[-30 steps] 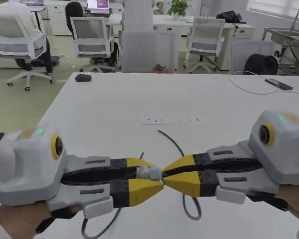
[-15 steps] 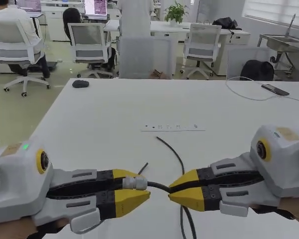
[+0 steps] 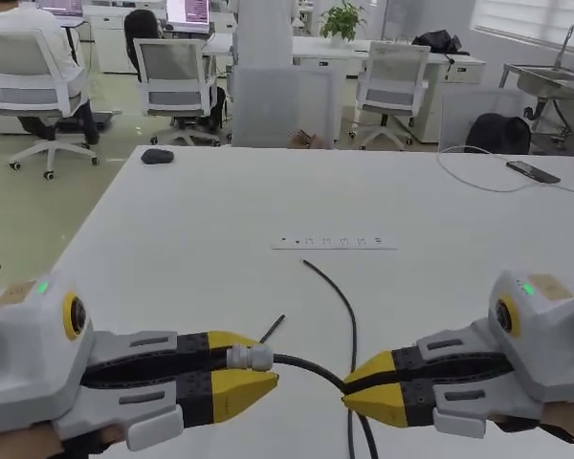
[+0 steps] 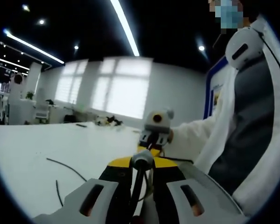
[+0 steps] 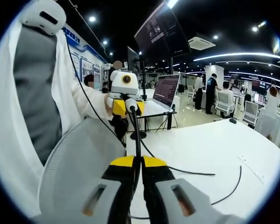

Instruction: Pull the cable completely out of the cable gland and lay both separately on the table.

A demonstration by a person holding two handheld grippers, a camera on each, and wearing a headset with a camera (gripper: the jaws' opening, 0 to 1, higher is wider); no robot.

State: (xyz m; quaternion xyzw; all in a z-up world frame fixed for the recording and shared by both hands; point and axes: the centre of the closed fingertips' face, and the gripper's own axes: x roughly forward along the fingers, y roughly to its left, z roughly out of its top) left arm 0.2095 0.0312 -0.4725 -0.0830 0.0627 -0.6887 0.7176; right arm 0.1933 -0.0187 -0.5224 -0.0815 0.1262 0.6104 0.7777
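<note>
Head view: left gripper (image 3: 268,371) jaws clamped on cable gland (image 3: 249,359). Right gripper (image 3: 350,392) jaws pinched together on black cable (image 3: 306,364), which spans between both jaw tips.

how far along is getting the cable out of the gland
Done: both grips are made, the left hand-held gripper shut on the cable gland, the right hand-held gripper on the cable. In hand: a stretch of cable spans between them, and the cable is not yet out of the gland. Left: pull it free, lay both separately on the table.
</note>
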